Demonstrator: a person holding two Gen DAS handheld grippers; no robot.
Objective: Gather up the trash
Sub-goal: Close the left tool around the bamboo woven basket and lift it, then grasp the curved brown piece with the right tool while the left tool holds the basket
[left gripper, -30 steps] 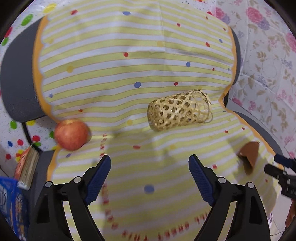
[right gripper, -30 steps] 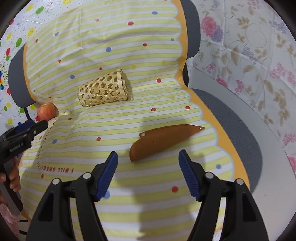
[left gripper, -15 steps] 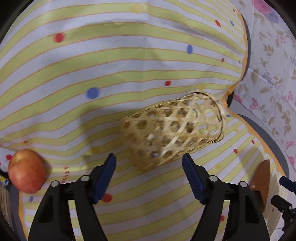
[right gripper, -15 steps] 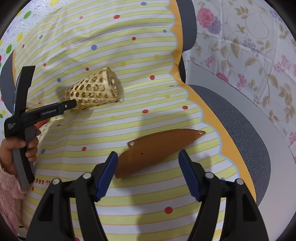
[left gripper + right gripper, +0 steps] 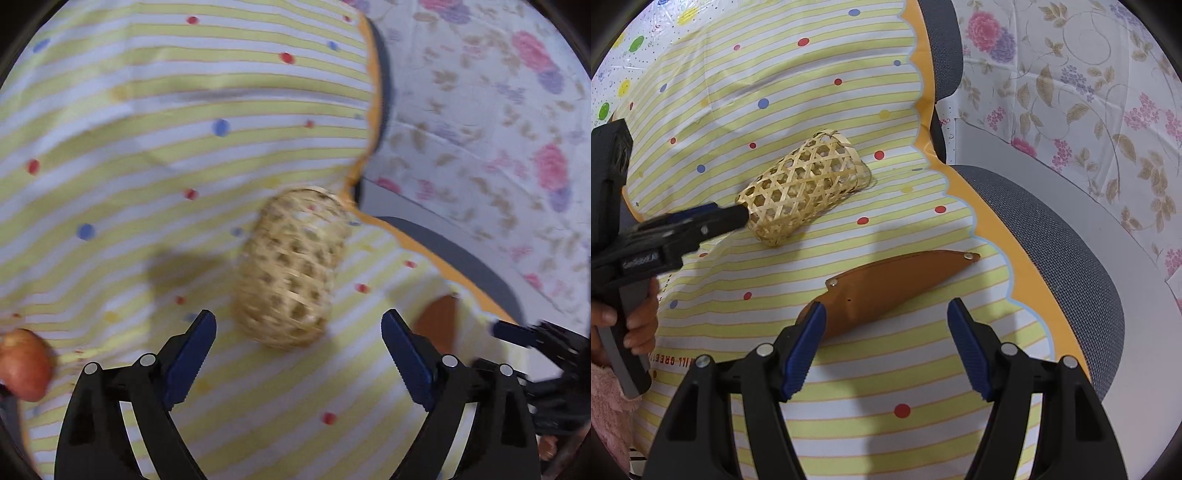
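One woven bamboo basket point(image 5: 805, 186) lies mid-frame, one brown leather sheath point(image 5: 897, 284) below it, one red apple point(image 5: 22, 363) lower left. Left gripper point(image 5: 297, 334) just widened, empty; right gripper point(image 5: 886, 332) open. Cloth point(image 5: 812, 369) print partly legible.

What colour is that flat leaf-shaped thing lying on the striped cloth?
The leaf-shaped piece is plain orange-brown; the right wrist view shows it best.
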